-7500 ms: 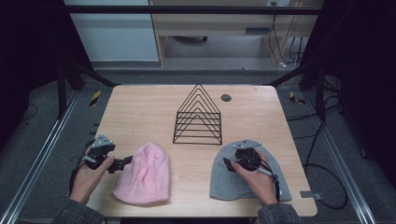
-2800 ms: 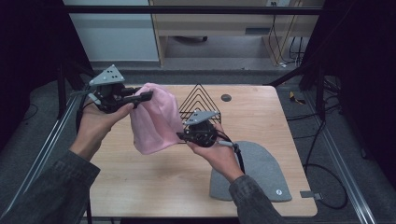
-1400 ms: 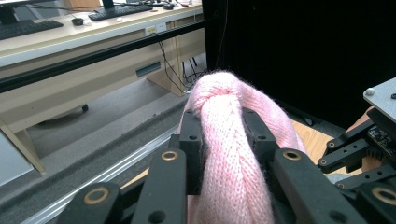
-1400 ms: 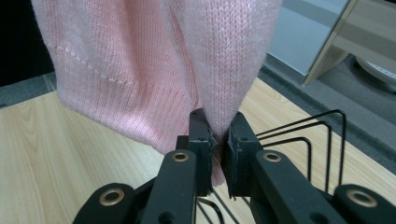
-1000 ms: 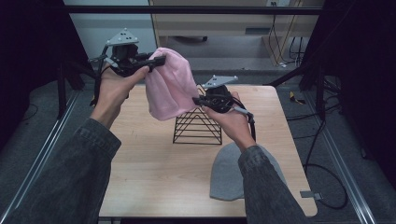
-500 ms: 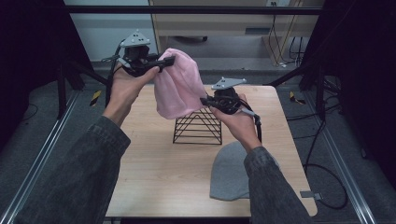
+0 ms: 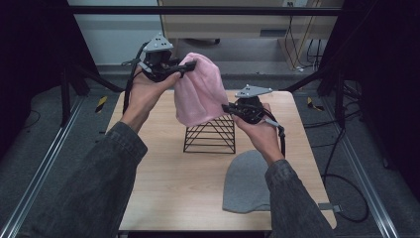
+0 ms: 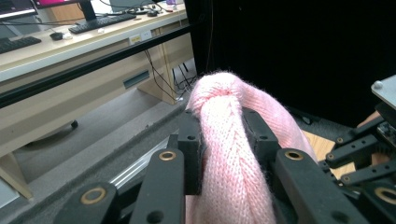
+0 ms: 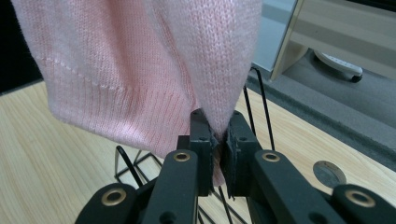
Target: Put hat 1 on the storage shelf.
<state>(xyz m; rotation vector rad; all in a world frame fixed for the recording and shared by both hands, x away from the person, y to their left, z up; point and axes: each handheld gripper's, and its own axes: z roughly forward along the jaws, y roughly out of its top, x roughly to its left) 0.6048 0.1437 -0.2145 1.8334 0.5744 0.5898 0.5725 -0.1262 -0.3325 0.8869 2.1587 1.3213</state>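
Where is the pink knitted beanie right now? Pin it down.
In the high view, the pink knitted beanie hangs in the air over the black wire rack, clamped between the left gripper and right gripper.

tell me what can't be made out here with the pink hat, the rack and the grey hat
- Wire rack: in the high view the pink hat hangs over its peak, so touching or apart cannot be told.
- Grey hat: the right sleeve covers its right edge in the high view.
- Small round thing on the table: too small to identify in the right gripper view.
- Left gripper: bunched knit hides its pads in the left gripper view.
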